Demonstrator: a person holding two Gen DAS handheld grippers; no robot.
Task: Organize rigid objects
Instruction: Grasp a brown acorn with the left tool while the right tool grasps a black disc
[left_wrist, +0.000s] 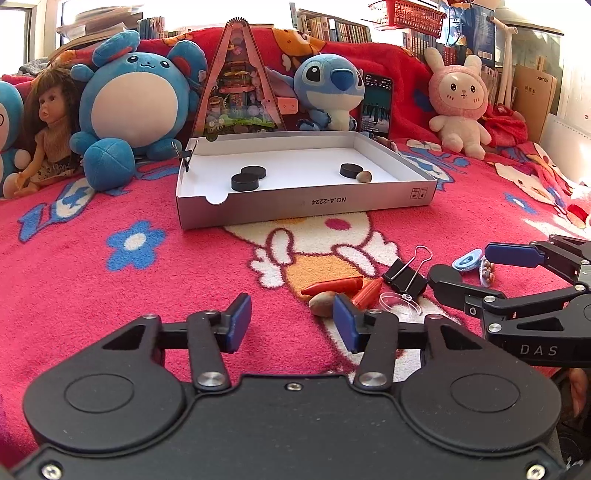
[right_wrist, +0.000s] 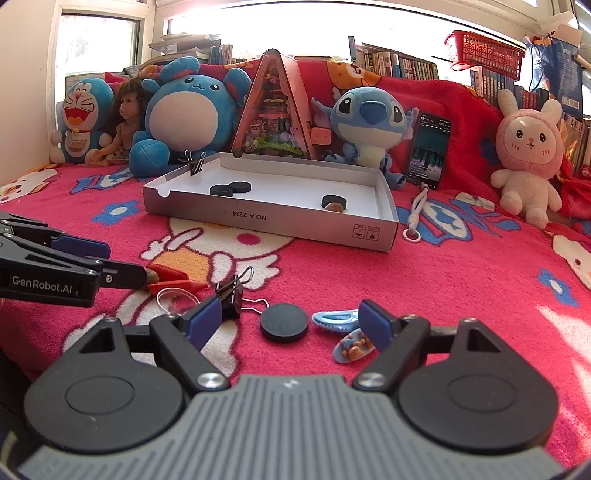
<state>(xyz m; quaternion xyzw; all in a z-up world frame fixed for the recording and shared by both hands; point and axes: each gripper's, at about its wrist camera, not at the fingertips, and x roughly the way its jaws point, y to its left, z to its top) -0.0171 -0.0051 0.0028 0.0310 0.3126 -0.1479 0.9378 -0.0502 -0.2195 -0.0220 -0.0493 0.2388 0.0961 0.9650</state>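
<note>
Right wrist view: right hand-held gripper (right_wrist: 290, 320) spread wide, empty; binder clip (right_wrist: 231, 295) handles point right.

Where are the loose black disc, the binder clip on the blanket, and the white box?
Black disc (right_wrist: 283, 327): right wrist view, top face.
Binder clip (right_wrist: 231, 300): right wrist view, black body.
White box (right_wrist: 258, 218): right wrist view, front wall.

Red blanket (right_wrist: 461, 280); on it: box (right_wrist: 273, 218), binder clip (right_wrist: 231, 295), black disc (right_wrist: 283, 322), 2 hair clips (right_wrist: 338, 318).

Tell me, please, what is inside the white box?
Inside the white box lie three black discs and a small brown stone; a binder clip grips its far-left rim. The near wall hides the floor's front strip.
</note>
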